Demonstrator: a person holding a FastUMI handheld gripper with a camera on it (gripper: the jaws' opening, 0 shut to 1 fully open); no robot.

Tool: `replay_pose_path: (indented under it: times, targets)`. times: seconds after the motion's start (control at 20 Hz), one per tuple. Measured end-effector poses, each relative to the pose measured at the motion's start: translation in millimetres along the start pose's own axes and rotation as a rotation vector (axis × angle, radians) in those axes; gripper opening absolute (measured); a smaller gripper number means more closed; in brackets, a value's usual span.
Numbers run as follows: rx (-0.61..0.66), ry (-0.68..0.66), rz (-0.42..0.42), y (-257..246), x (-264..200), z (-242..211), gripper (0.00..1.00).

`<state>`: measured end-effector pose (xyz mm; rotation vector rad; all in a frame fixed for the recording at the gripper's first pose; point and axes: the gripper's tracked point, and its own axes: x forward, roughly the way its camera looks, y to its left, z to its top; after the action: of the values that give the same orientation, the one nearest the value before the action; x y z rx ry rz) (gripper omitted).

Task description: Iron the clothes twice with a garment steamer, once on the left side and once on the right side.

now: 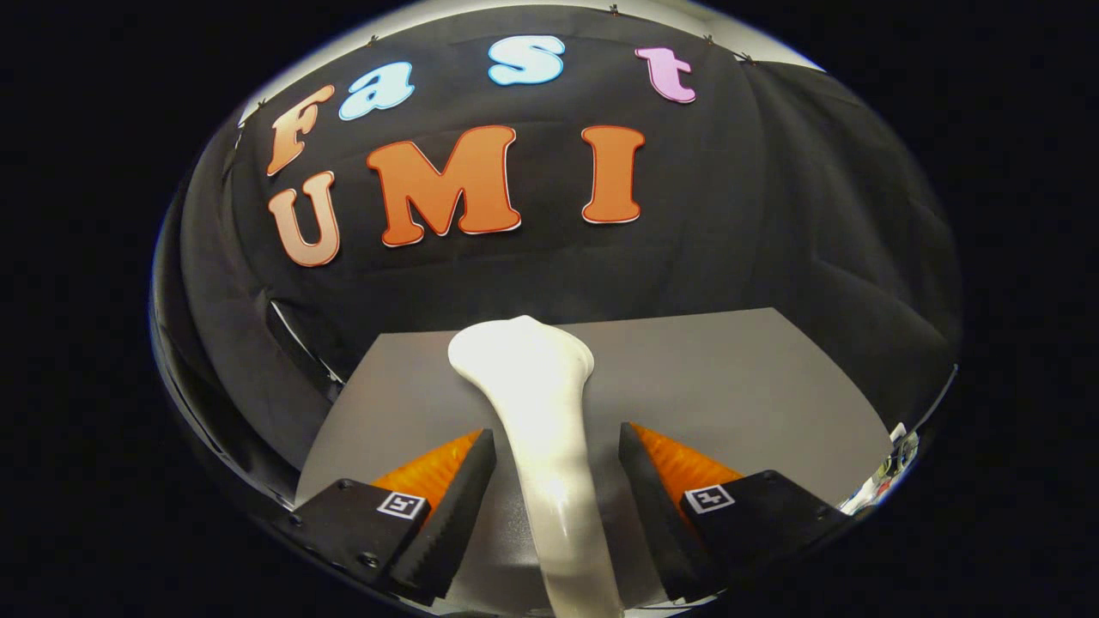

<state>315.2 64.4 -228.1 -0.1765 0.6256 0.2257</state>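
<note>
Left finger [459, 481]: stood at 9 o'clock of the steamer's handle, a visible gap between us.
My gripper [556, 442]: jaws were spread, pinching nothing.
Garment steamer [541, 412]: white, lay between my fingers, handle running from 6 o'clock up to its flared head at 12 o'clock, just beyond my tips.
Right finger [644, 481]: stood at 3 o'clock of the handle, also apart from it.
Grey board [730, 378]: flat beneath the steamer, spreading out toward 2 o'clock.
Black cloth wall [773, 215]: hung behind, past 12 o'clock.
</note>
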Motion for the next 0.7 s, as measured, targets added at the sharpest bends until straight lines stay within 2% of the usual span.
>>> replay_pose_path:
  times: [0.25, 0.5, 0.7]
  targets:
    - [0.013, 0.055, 0.014, -2, 5, -14, 0.81]
    - [0.003, 0.054, 0.018, -3, 2, -14, 0.55]
    - [0.018, 0.024, -0.01, -13, -9, -3, 0.5]
